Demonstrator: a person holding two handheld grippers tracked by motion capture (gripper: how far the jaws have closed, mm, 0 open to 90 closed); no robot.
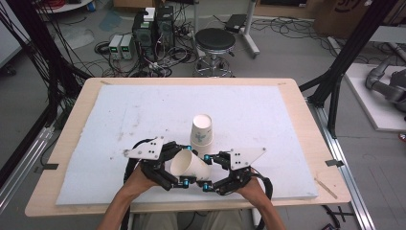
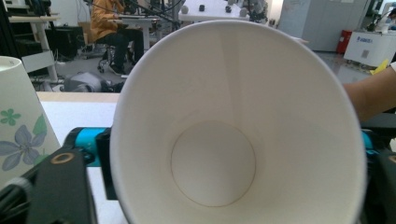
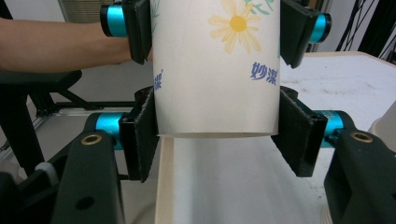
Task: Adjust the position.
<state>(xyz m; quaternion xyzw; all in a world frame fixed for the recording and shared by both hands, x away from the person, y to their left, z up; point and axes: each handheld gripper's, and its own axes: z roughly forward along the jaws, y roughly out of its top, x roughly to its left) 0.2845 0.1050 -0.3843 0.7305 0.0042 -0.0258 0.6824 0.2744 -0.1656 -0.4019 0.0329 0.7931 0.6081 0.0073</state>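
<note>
1. White paper makes the cup (image 1: 190,165) that both tongs hold, near the front edge of the tabletop (image 1: 287,100). It lies on its side up in the air, between the two hands.
2. The left tongs (image 1: 184,165) pinch the cup near its wide open end. In the left gripper view you look right down into the cup (image 2: 233,135) and see its round white bottom.
3. The right tongs (image 1: 207,171) pinch the same cup at its small closed end. In the right gripper view the two black pads (image 3: 142,135) press on both sides of the cup (image 3: 217,84). A yellow flower and blue letters are printed on it.
4. In that same view the left tongs (image 3: 217,28) sit farther up the cup, with bright blue knobs on their sides. A bare arm (image 3: 60,44) reaches in from the left.
5. The person's left hand (image 1: 139,177) and right hand (image 1: 249,184) come in from the bottom of the high view. Each grips its own black tool.
6. Just behind the held cup stands a second cup (image 1: 201,130). It is upside down on the white foam sheet (image 1: 268,124) that covers the tabletop. It has blue flowers on it. In the left gripper view the second cup (image 2: 21,126) is at the left edge.
7. Farther back, past the tabletop, a round black stool (image 1: 215,43) stands on the floor. Computer boxes (image 1: 153,28) and many cables lie near it.
</note>
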